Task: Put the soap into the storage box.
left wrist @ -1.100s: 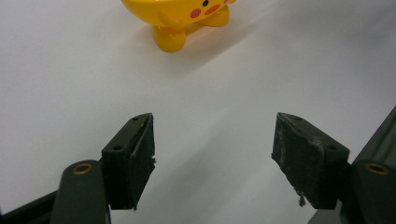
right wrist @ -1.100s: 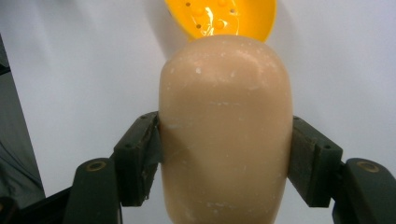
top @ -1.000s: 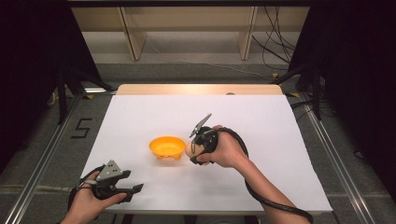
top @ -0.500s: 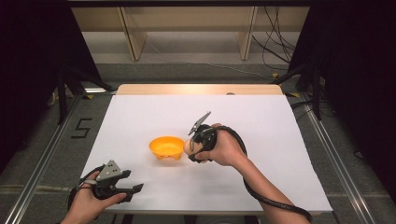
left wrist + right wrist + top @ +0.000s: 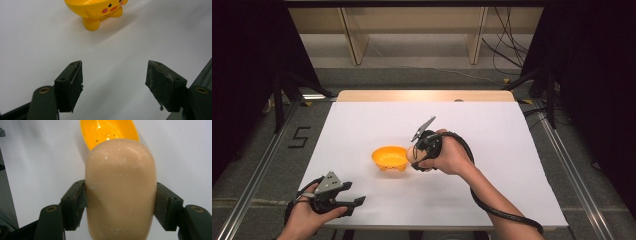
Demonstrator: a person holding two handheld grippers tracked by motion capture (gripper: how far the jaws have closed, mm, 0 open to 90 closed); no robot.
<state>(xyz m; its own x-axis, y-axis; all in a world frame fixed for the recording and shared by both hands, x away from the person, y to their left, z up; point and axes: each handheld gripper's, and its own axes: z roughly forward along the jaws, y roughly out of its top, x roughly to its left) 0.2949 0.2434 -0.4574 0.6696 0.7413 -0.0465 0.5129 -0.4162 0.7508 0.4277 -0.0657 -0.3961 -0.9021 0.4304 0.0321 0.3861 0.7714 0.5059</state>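
Left gripper (image 5: 357, 201) sits at the near-left corner of the white table (image 5: 512, 150), held level in the person's left hand (image 5: 302, 217), grey plate on top. In the left gripper view its 2 black pads (image 5: 71, 86) stand wide apart with bare table between them, so released, grasping nothing. The pad rubber looks frayed at the edges.

Past it, mid-table: the orange bowl (image 5: 390, 158). The left gripper view shows its outside has a cartoon face with pink cheeks and stubby feet, standing upright on the table, well apart from the left gripper.

Right gripper (image 5: 414, 159) is just to the right of the bowl, held in the person's right hand (image 5: 452, 157), its cable looping back along the forearm to the near edge. The right gripper view shows the jaws clenched on a tan egg-shaped object (image 5: 120, 190): 1 pad (image 5: 75, 207) pressing each flank, jaws spread wide by its girth. The object is smooth, rounded on top, with faint scuffs. It sits held above the table, its rounded end right at the bowl's rim (image 5: 110, 132) as seen along the jaws. Can't tell whether it touches the bowl. The bowl's inside is glossy, with nothing in the part that shows.

Far side: wooden table edge, then floor with cables and shelf legs.
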